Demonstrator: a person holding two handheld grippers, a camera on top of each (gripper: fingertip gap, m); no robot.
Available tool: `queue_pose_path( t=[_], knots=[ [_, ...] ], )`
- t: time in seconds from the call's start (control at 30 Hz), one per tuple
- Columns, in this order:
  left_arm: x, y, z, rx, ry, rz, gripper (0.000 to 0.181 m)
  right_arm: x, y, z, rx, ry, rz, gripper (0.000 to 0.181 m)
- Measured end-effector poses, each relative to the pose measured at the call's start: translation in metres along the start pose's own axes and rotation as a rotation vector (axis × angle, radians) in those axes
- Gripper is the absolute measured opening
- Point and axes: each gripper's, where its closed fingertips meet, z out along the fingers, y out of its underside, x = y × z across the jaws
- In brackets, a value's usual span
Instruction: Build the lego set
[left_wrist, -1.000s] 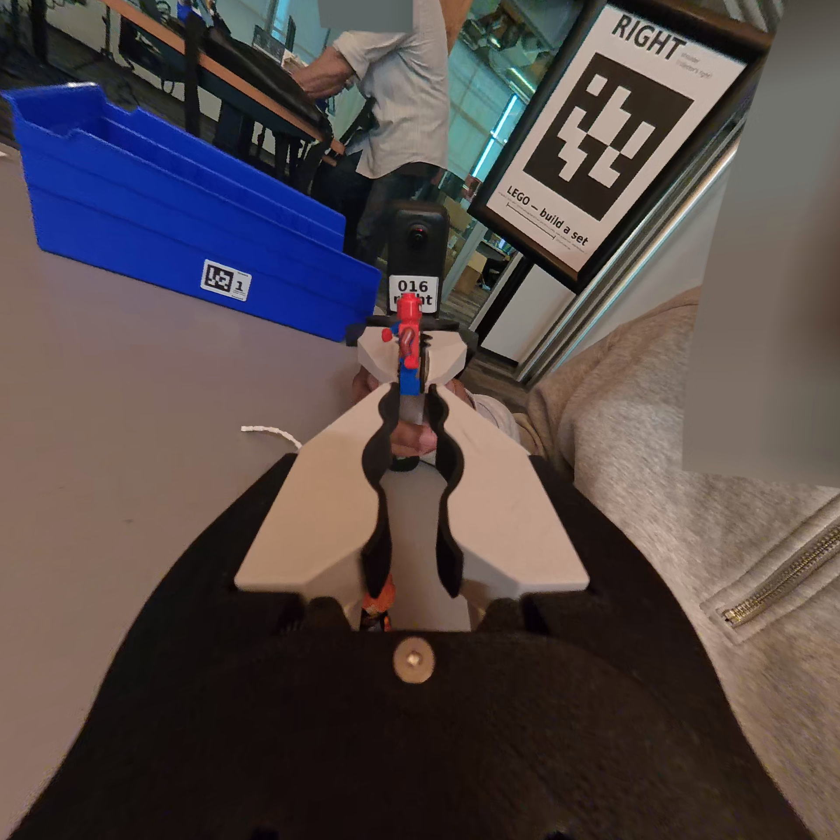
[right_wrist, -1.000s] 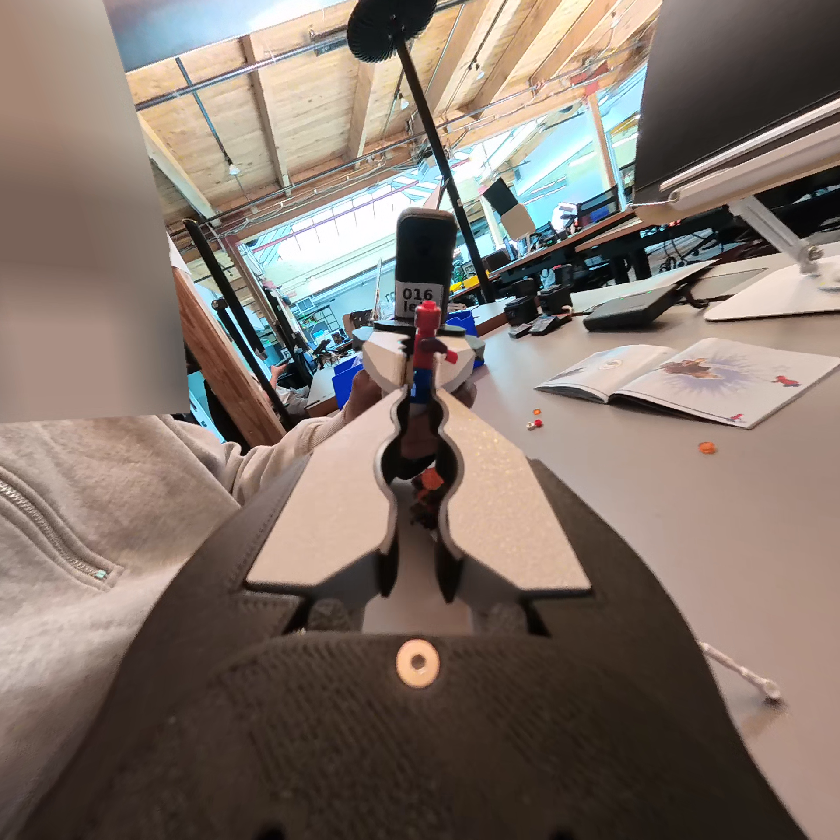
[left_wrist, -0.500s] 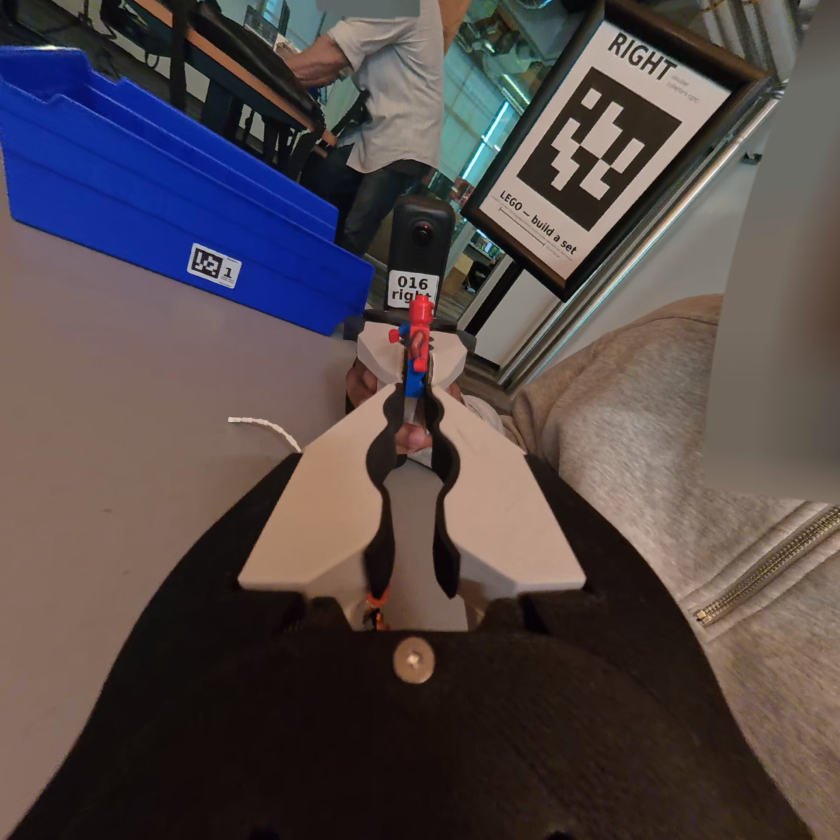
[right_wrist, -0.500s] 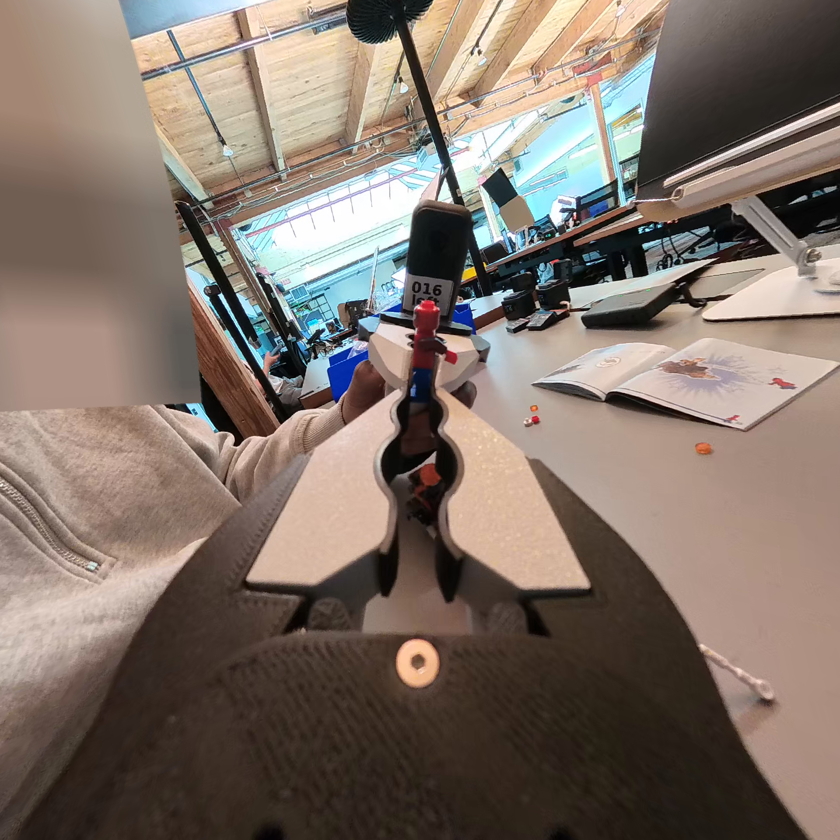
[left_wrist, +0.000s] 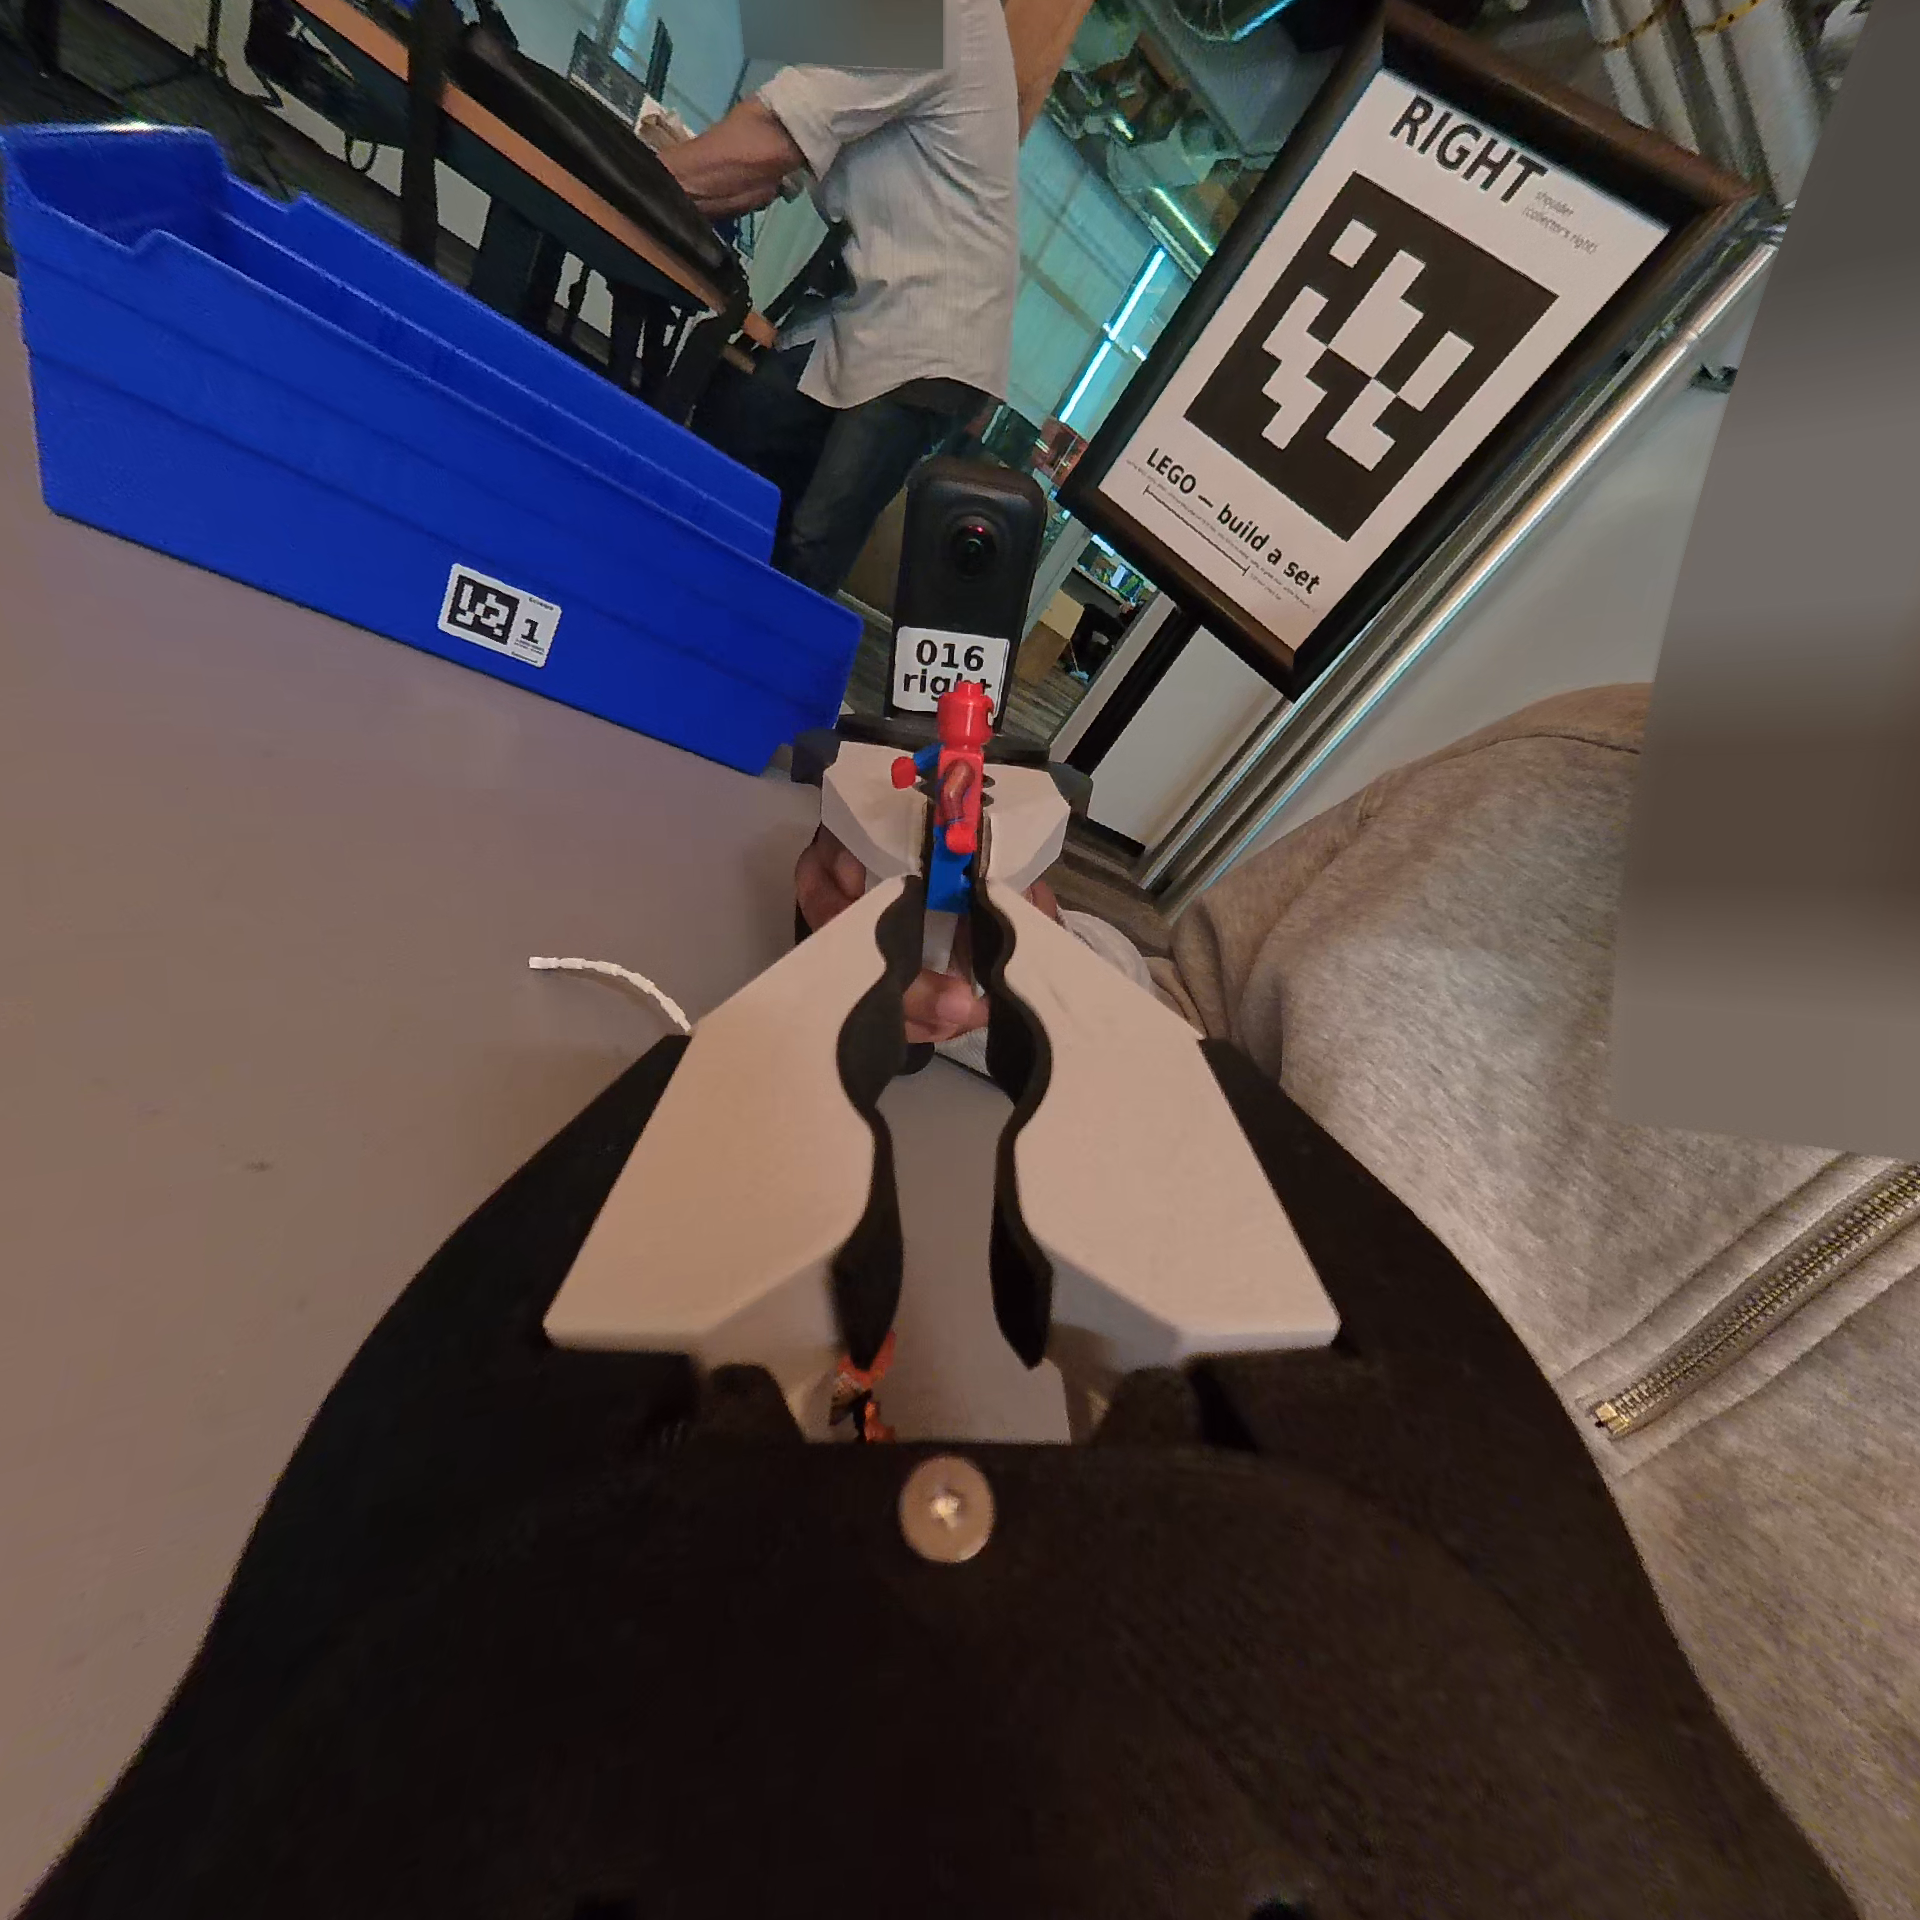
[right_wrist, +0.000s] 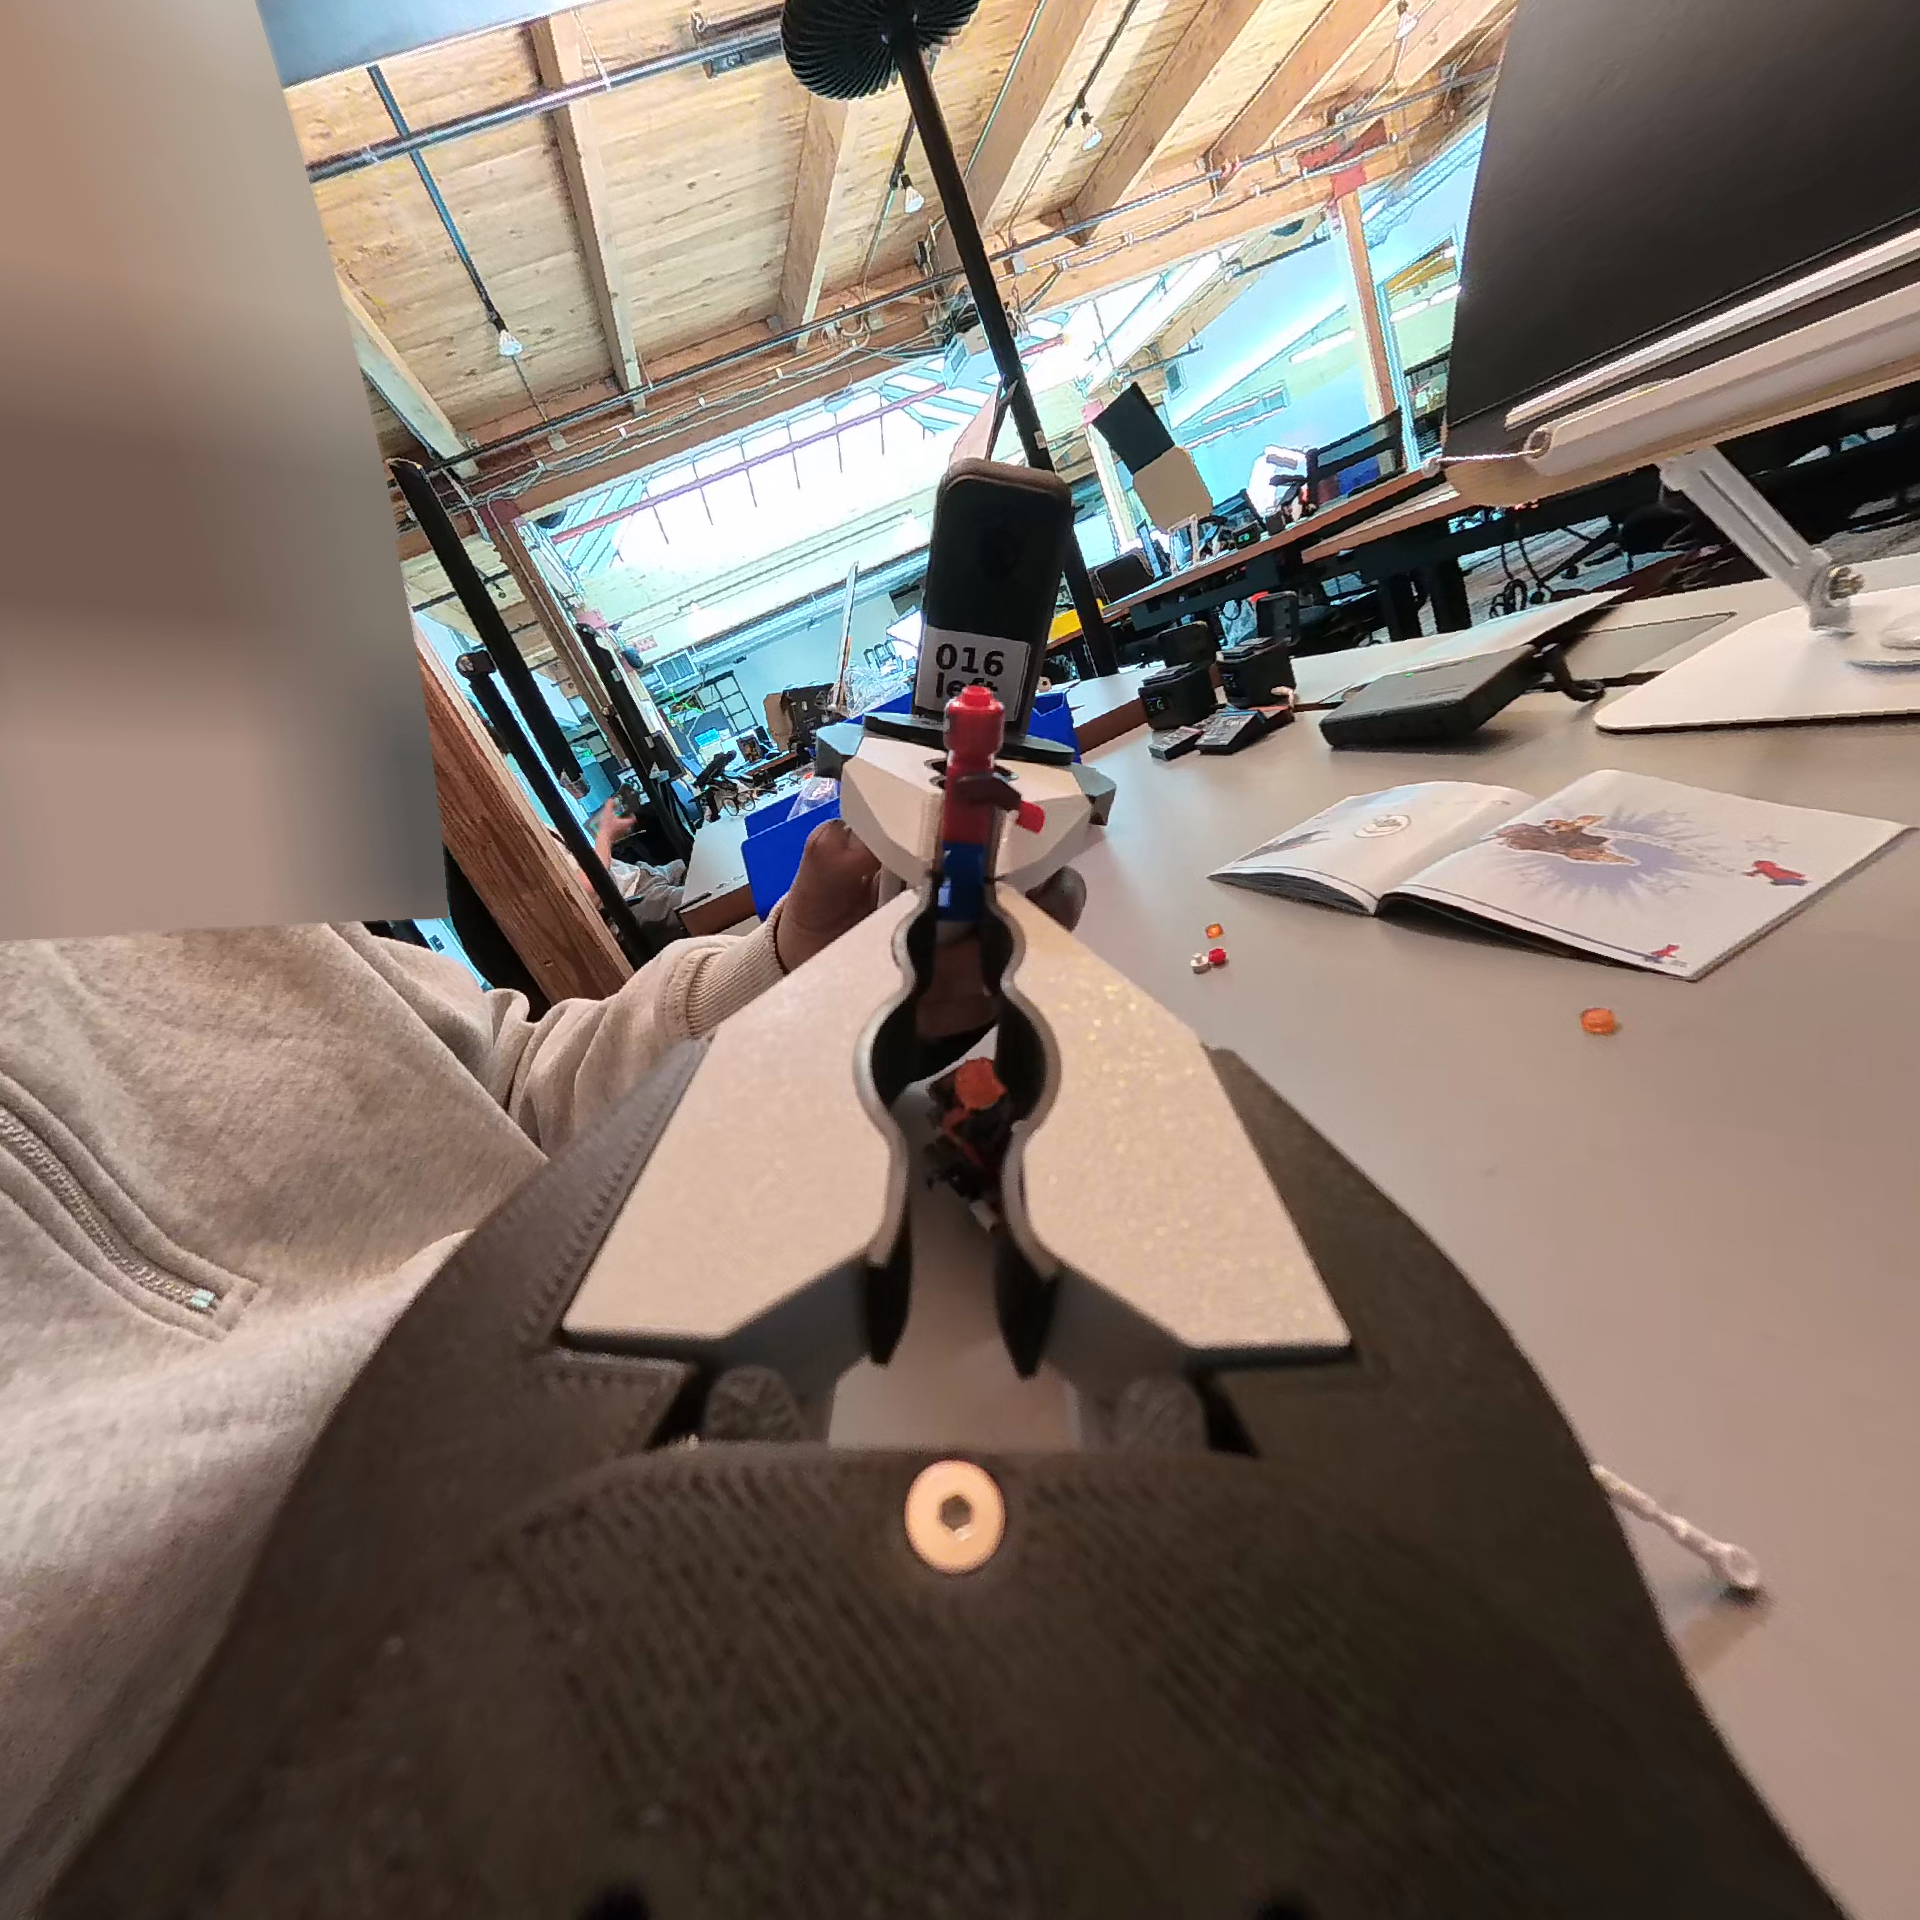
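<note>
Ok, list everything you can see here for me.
minifigure: one, red and blue, upright, centre
build: one, orange and black, below minifigure
bins: stack, blue, far left
booklet: one, white, open, right
studs: several, orange, red, white, near booklet
string: one, white, lower right
monitor: one, black, far right
sign: one, black-framed, right
bystander: one, light shirt, background
hoodie: one, grey, person's
left gripper: one, white fingers, shut on minifigure
right gripper: one, likewise, facing it

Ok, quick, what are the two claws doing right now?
Left claw: closed on the red and blue minifigure, at its legs.
Right claw: closed on the same minifigure, it seems.
</note>
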Motion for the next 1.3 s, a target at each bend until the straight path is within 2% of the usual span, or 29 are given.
queue_pose_path(
  t=[0.53, 0.97, 1.3],
  knots=[
    [-0.002, 0.003, -0.001, -0.020, 0.023, -0.112, 0.006, 0.005, 0.003, 0.000, -0.039, 0.067, -0.073, 0.005],
    [-0.004, 0.007, -0.003, -0.044, 0.022, -0.126, 0.006, 0.009, 0.006, 0.001, -0.076, 0.130, -0.147, 0.005],
    [-0.004, 0.007, -0.004, -0.047, 0.027, -0.144, 0.007, 0.013, 0.007, 0.001, -0.106, 0.239, -0.390, 0.006]
  ],
)
